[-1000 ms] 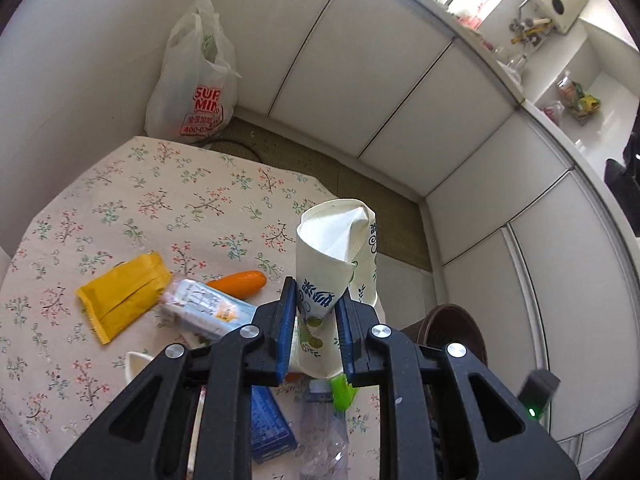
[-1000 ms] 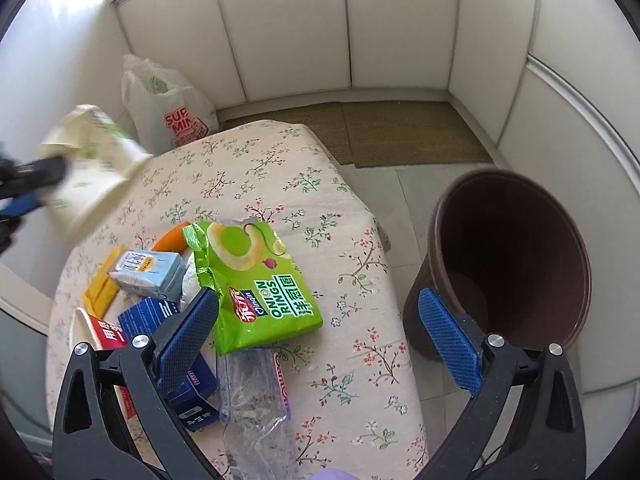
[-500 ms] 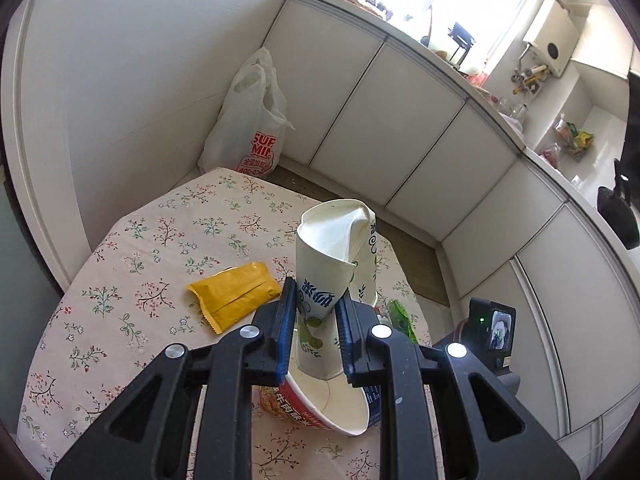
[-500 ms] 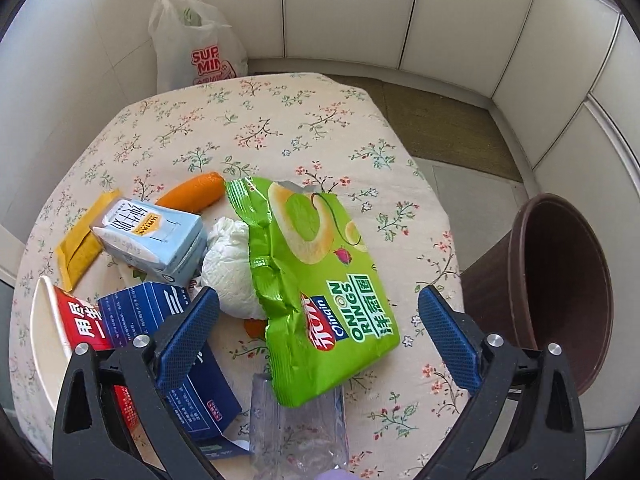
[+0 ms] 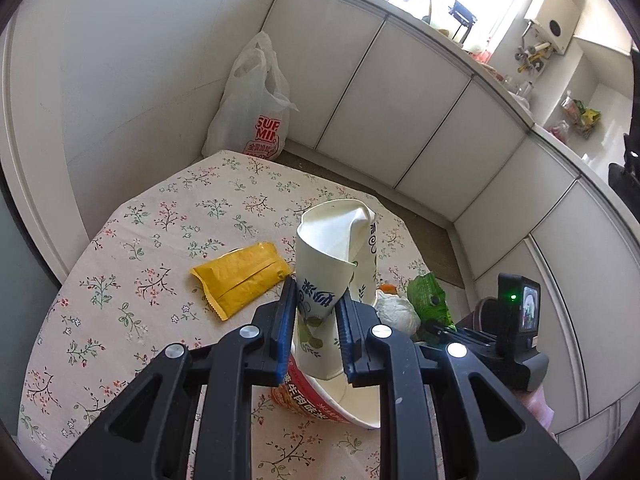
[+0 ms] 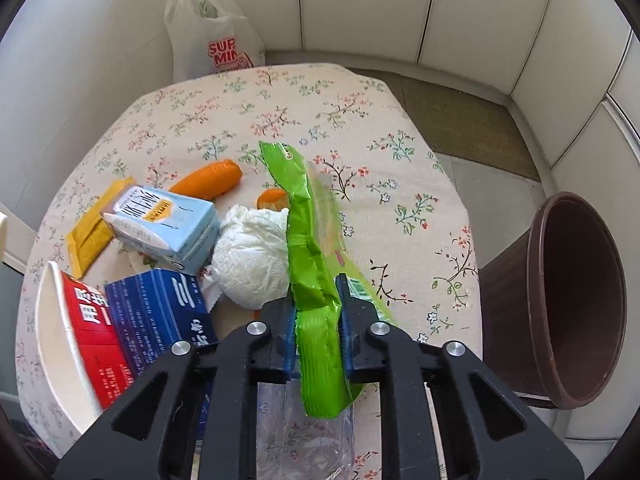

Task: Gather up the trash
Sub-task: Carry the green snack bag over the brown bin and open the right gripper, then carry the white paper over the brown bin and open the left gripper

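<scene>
My left gripper point(image 5: 316, 308) is shut on a crushed white paper cup point(image 5: 334, 264) and holds it above the floral table, over a red instant-noodle bowl point(image 5: 320, 402). My right gripper point(image 6: 318, 312) is shut on a green onion-rings snack bag point(image 6: 312, 248), which is folded on edge between the pads. The brown trash bin point(image 6: 568, 300) stands on the floor to the right of the table. Other trash on the table: a yellow packet point(image 5: 240, 276), a light-blue carton point(image 6: 164, 224), a dark-blue box point(image 6: 160, 316), a white crumpled wad point(image 6: 252, 260), an orange sausage-shaped piece point(image 6: 208, 180).
A white supermarket bag point(image 6: 212, 36) stands on the floor behind the table against the wall. White cabinet panels ring the corner. A clear plastic bottle point(image 6: 304, 436) lies under my right gripper. The table point(image 6: 360, 92) has bare cloth at the back and right.
My right gripper has closed on the green snack bag, which now stands folded on edge. My left gripper, still holding the cup, has shifted left over the noodle bowl.
</scene>
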{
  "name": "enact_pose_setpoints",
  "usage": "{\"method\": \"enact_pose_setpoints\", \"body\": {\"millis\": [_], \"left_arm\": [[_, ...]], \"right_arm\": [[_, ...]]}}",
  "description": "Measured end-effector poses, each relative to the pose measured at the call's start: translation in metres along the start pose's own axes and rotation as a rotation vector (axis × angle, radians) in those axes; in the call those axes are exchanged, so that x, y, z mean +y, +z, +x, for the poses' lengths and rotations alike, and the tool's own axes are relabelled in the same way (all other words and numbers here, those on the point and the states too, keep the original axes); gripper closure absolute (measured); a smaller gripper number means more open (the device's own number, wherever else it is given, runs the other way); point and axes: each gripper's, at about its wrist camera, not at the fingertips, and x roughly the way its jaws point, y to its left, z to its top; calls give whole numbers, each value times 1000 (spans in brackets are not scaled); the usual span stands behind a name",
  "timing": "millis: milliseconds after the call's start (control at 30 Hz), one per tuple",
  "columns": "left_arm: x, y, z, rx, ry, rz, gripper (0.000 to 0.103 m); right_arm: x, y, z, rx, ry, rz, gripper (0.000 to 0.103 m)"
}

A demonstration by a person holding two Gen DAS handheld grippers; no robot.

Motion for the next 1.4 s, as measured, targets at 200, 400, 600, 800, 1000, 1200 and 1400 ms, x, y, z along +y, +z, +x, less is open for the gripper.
{"method": "enact_pose_setpoints", "body": {"millis": [200,400,600,800,1000,1200,1400], "left_arm": [[-3,-6,12,26,8,9,83],[-12,-9,16,24,3,25,83],[-23,-12,21,24,-4,40,83],[-38,-16,23,5,-16,66,83],[-60,-22,22,-25,-28,109,83],[-102,-25,34,-2,-57,156,83],[-183,-22,58,33,-157,197,83]], "right_arm": [[-13,2,-24,-75,24,41,89],[-44,1,-70,-245,-4,115,89],[-101,-8,-114,-420,-102,240,88],[-171,-22,-129,-464,-248,412,86],[-226,-43,-132,-462,-461,625,16],[-245,-53,-149,-512,-584,661,7],[-272,-65,-156,-513,-677,704,7]]}}
